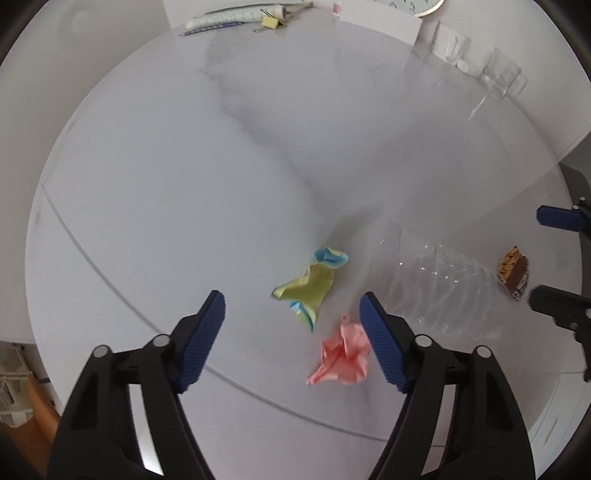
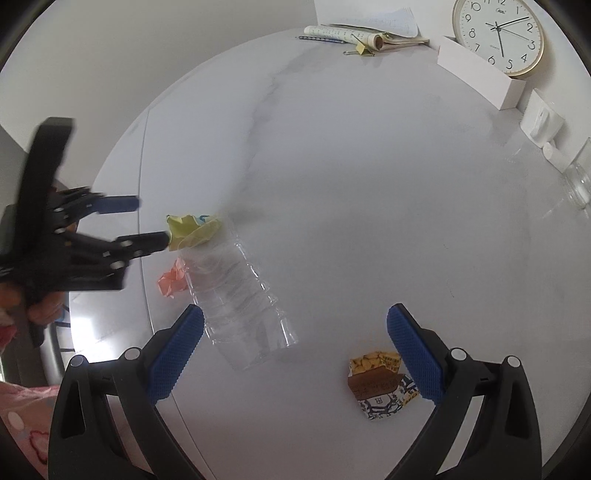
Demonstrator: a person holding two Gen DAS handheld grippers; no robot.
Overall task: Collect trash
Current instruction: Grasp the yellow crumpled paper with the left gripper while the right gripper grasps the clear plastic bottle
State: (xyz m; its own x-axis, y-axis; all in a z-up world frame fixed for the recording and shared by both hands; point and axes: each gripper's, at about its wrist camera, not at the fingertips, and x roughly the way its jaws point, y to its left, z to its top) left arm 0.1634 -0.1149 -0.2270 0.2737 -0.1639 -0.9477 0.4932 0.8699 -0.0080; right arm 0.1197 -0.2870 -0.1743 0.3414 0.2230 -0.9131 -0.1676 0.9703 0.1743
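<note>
Where the view begins, nearest the lens, the left gripper [image 1: 291, 328] hangs over the white marble table [image 1: 166, 192] with its blue-padded jaws spread wide, gripping nothing. A crumpled pink paper [image 1: 343, 350] lies on the table just inside the right-hand pad; whether they touch cannot be told. A little farther on, between the jaw lines, lies a crumpled yellow-and-blue paper [image 1: 310, 286]. To the right of both, a clear plastic bottle [image 1: 436, 284] lies on its side. Beyond its far end sits a crushed snack wrapper [image 1: 513, 273], brown and yellow.

Right gripper [image 2: 295, 354]: also wide open, empty, held above the table. The wrapper [image 2: 380, 384] lies just inside its right-hand pad, the bottle's open end [image 2: 255, 343] nearer its left-hand pad. The bottle runs away to the upper left, with the yellow paper [image 2: 188, 230] at its far end and the pink one [image 2: 171, 282] beside it.

Far edge of table: a rolled booklet [image 2: 343, 35], a yellow binder clip [image 2: 364, 50], a white box [image 2: 480, 81], a wall clock [image 2: 498, 37] propped upright behind it, a drinking glass [image 2: 578, 181].
</note>
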